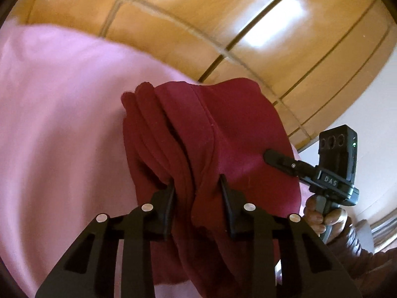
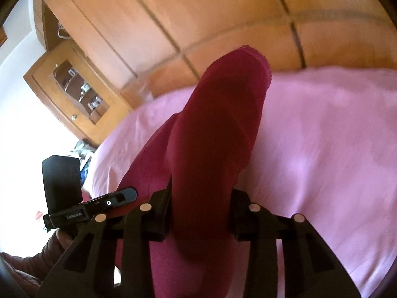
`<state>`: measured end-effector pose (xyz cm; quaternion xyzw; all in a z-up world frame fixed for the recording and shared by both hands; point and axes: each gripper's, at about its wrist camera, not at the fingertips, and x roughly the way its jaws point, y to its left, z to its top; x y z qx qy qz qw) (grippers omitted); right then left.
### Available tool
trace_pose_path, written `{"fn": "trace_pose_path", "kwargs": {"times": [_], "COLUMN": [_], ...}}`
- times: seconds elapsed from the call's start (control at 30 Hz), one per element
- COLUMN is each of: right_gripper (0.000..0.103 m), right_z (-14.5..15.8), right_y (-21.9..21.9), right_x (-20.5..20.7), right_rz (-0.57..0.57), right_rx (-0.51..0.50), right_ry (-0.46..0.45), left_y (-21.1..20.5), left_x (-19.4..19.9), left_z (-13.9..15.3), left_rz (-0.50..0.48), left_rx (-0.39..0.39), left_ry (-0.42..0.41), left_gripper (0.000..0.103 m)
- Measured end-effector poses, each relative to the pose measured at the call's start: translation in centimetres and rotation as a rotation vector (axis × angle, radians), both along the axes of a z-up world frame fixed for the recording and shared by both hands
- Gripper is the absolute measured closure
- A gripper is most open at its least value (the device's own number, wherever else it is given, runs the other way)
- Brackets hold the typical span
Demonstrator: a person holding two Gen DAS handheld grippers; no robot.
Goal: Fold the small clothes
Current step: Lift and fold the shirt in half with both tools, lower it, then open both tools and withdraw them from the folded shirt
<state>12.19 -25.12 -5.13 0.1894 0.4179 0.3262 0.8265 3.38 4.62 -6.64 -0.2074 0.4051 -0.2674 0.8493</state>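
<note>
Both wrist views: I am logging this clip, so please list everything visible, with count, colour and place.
Dark red fabric garment: one, bunched, lifted above the sheet, held between both grippers.
Pink bed sheet: one, spread beneath the garment.
Orange-brown wooden wardrobe panels: several, behind the bed.
Wooden glass-door cabinet: one, left in the right wrist view; contents unclear.
Left gripper: one, black, fingers around garment folds.
Right gripper: one, black, fingers around the garment.
Person's right hand: one, on the right gripper's handle.
</note>
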Motion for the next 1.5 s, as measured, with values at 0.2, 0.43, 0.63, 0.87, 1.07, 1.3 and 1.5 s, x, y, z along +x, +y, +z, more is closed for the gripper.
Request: {"fn": "trace_pose_path", "kwargs": {"times": [0.2,0.43,0.63,0.87,1.07,1.3,1.5], "right_gripper": [0.066,0.044,0.023,0.017,0.012,0.007,0.003], "right_z": [0.7,-7.3,-9.4,-6.3,-4.2,-2.8,-2.0], "right_y": [-3.3,-3.7,-5.2,-5.3,-4.0,-1.5,-0.4], "right_x": [4.3,8.9,8.1,5.3,2.3,-0.4,-2.9], "right_rz": [-0.101,-0.177,-0.264,-0.317,-0.358,-0.374,-0.392], "right_rx": [-0.096,-0.359,-0.215,-0.299,-0.362,-0.411,-0.415], "right_ry": [-0.061,0.067,0.095,0.015,-0.041,-0.066,-0.085], "left_y": [-5.4,-11.9,-11.7,-12.0,-11.1,-9.9,-9.2], "left_x": [5.9,12.9,12.3,9.0,5.7,2.7,-0.5], "left_z": [3.0,-3.5,-4.4,-1.5,0.8,2.6,4.1], "left_rz": [-0.044,-0.045,-0.013,0.099,0.19,0.278,0.343], "left_rx": [0.061,0.248,0.221,0.302,0.38,0.395,0.436], "left_ry": [-0.089,0.086,0.063,-0.002,-0.095,-0.123,-0.182], "left_gripper": [0.072,0.067,0.064,0.048,0.035,0.035,0.024]}}
